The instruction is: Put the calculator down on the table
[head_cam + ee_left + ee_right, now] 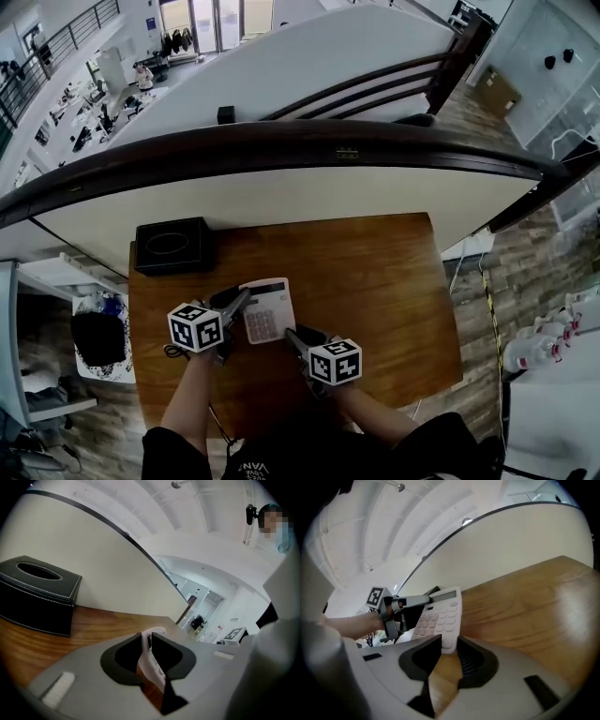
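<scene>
A white calculator [267,309] with pinkish keys hangs over the brown wooden table [375,281], held by both grippers. My left gripper [239,302] is shut on its left edge; in the left gripper view the thin white edge [151,660] stands between the jaws of that gripper [146,644]. My right gripper [292,336] is shut on its near right corner. In the right gripper view the keypad [440,616] rises tilted from the jaws of that gripper [449,648], with the left gripper [401,604] clamped on its far side. Whether the calculator touches the table [525,616] I cannot tell.
A black leather tissue box [172,245] [37,592] stands at the table's far left corner. A white wall topped by a dark curved rail [281,141] runs along the table's far edge. A white side unit with a black object [98,337] stands left of the table.
</scene>
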{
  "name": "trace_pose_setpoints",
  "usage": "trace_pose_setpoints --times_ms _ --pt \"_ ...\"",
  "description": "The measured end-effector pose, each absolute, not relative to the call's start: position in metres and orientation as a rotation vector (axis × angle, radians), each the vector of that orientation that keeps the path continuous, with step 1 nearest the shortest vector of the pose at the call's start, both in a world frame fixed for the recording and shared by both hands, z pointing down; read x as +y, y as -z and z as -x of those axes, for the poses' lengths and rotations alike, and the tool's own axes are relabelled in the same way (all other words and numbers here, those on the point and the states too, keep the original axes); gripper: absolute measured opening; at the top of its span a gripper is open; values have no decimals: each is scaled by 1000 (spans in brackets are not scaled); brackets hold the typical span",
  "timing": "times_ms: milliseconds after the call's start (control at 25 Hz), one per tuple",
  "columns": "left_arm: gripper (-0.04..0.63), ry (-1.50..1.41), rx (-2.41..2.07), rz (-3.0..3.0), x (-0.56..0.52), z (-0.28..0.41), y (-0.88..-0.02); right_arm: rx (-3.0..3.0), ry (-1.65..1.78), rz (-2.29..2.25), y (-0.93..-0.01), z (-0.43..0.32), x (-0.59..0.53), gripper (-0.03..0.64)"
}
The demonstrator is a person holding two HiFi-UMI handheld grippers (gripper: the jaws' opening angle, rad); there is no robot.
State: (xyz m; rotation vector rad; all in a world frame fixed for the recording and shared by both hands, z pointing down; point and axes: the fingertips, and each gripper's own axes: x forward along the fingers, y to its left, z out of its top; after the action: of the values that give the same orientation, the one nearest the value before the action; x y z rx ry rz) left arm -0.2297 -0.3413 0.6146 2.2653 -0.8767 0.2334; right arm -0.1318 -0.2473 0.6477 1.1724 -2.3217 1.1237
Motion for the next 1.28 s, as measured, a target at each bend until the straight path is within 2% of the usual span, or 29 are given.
trace_pose_setpoints --times_ms 520,1280 --pt "67 -252 -922 -2341 -403 238 -637 -2293 -1089 -1225 -667 146 -302 114" --pt "87 -354 -1136 -2292 -419 251 -672 -2218 -965 -1155 -687 157 -315 114"
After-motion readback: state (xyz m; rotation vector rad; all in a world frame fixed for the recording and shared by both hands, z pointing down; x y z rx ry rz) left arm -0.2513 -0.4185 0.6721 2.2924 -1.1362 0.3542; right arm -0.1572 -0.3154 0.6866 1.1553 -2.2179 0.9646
